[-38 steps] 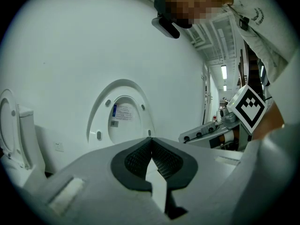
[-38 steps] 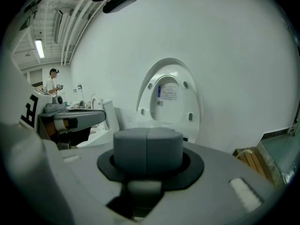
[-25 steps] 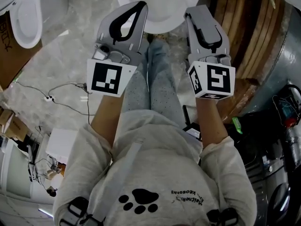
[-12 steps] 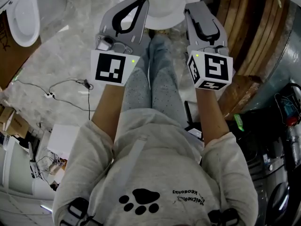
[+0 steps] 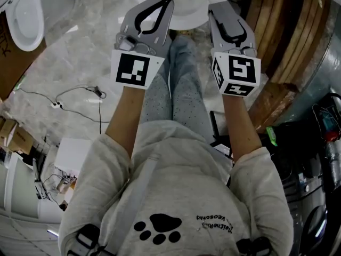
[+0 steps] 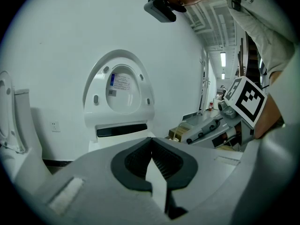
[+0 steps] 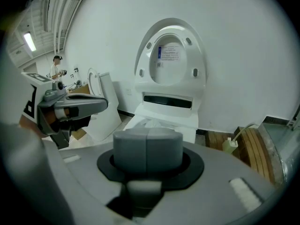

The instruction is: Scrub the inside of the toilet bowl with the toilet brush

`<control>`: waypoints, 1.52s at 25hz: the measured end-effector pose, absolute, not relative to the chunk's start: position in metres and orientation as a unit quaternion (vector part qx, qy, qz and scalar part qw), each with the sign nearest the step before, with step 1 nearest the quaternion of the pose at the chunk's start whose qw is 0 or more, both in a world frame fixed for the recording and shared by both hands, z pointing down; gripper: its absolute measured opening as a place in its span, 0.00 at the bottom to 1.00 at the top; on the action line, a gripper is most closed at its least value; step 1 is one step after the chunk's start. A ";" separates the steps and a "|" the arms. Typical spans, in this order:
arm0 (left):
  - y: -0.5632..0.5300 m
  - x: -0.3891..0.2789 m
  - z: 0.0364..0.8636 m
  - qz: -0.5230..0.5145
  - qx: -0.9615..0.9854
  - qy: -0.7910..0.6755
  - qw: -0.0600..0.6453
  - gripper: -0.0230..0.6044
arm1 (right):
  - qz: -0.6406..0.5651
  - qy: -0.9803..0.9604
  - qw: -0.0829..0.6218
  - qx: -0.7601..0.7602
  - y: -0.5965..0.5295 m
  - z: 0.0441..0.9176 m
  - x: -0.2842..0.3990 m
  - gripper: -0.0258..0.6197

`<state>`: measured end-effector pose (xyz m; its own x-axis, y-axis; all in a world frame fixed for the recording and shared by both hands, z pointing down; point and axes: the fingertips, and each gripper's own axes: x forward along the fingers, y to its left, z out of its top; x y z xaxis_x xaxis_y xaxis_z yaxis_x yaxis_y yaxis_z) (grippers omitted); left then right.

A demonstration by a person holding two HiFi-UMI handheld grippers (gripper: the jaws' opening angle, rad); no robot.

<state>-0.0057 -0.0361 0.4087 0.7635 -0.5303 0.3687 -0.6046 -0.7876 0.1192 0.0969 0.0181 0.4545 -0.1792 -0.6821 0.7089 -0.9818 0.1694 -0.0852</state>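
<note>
The toilet bowl [image 5: 188, 10] was seen straight ahead, about equally near the left gripper [image 6: 151, 143] and the right gripper [image 7: 147, 146], both closed on nothing; no toilet brush was visible

The left forearm [image 5: 123, 116] and right forearm [image 5: 237, 122] stretch forward side by side, level with each other. The left gripper [image 5: 161, 4] points to the far side, jaws closed tip to tip and empty. The right gripper [image 5: 222, 10] lies parallel, near on its right, jaws pressed together, holding nothing.
</note>
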 end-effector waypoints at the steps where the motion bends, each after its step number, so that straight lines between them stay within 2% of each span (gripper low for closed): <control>1: -0.035 -0.006 0.411 0.161 0.932 -0.304 0.118 0.02 | 0.281 -0.714 0.272 0.581 0.020 0.458 0.097 0.28; 12: -0.028 -0.008 0.438 0.181 0.929 -0.298 0.128 0.02 | 0.307 -0.699 0.308 0.568 0.039 0.495 0.093 0.28; 23: -0.013 -0.017 0.476 0.200 0.916 -0.298 0.177 0.02 | 0.328 -0.681 0.340 0.560 0.060 0.529 0.089 0.28; 38: -0.004 -0.021 0.485 0.208 0.914 -0.292 0.190 0.02 | 0.356 -0.671 0.376 0.531 0.088 0.559 0.077 0.28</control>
